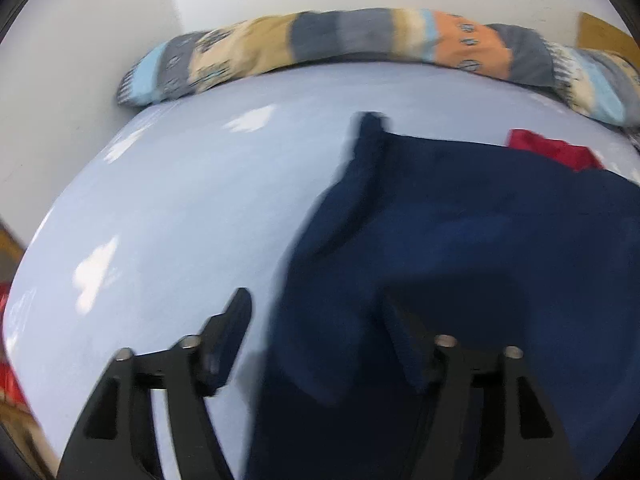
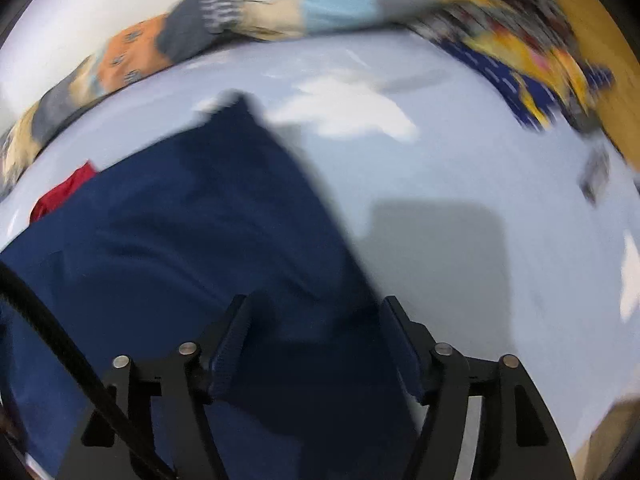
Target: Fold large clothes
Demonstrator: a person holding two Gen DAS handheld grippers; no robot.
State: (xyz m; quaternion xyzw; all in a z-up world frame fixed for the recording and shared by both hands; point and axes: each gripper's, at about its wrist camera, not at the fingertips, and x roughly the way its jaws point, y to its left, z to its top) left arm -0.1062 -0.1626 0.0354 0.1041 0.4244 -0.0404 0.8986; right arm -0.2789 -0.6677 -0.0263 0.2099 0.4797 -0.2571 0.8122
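- Left wrist view: left gripper (image 1: 316, 332) jaws spread, pinching nothing, over the navy garment's (image 1: 480, 220) edge
- Right gripper (image 2: 316, 328) jaws spread above the garment, which lies mid-bed on the pale blue sheet (image 2: 460, 160), its far corner towards the patterned bolster (image 1: 320, 36)

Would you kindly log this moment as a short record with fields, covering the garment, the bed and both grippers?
garment: navy garment spread on the bed, partly folded
surface: light blue sheet
behind: patterned blanket roll along the wall
other: red cloth by the garment's far edge
left gripper: open, over the garment's left edge
right gripper: open, over its right edge
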